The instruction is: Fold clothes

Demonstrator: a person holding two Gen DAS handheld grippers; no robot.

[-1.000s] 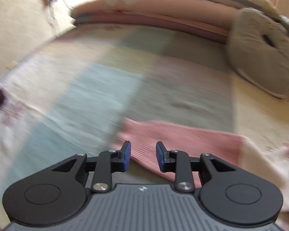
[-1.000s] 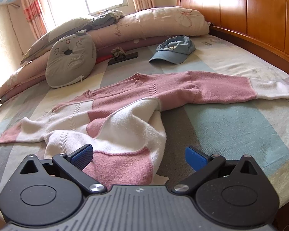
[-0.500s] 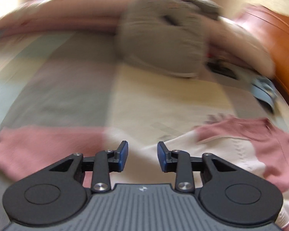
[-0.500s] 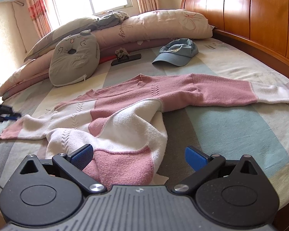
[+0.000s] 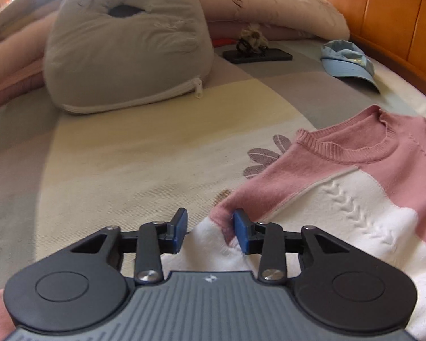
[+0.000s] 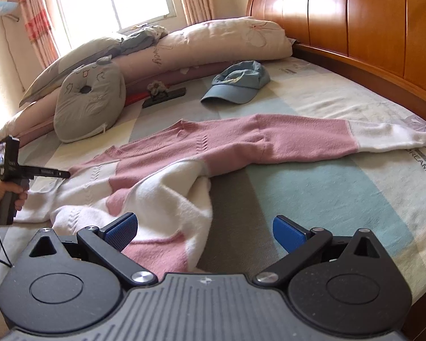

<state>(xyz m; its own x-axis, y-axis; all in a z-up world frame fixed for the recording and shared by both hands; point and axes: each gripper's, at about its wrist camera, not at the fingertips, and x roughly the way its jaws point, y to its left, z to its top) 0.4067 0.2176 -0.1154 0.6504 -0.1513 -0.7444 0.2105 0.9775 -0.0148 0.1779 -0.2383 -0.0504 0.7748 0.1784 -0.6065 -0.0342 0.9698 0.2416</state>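
Left gripper [image 5: 210, 234] jaws just opening, part-open, astride sweater [image 5: 340, 199] shoulder edge, not clamped. Right gripper [image 6: 203, 231] wide open, empty, over sweater hem. Only right view shows hand [image 6: 10, 193], far sleeve [image 6: 383, 136]. Beyond: cushion [image 5: 122, 48], cap [image 6: 237, 83].

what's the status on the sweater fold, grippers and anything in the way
Left gripper open, jaws just widening at the sweater shoulder edge. Right gripper open wide above the hem. Sweater half-spread, one sleeve out. Blue cap beyond, clear.
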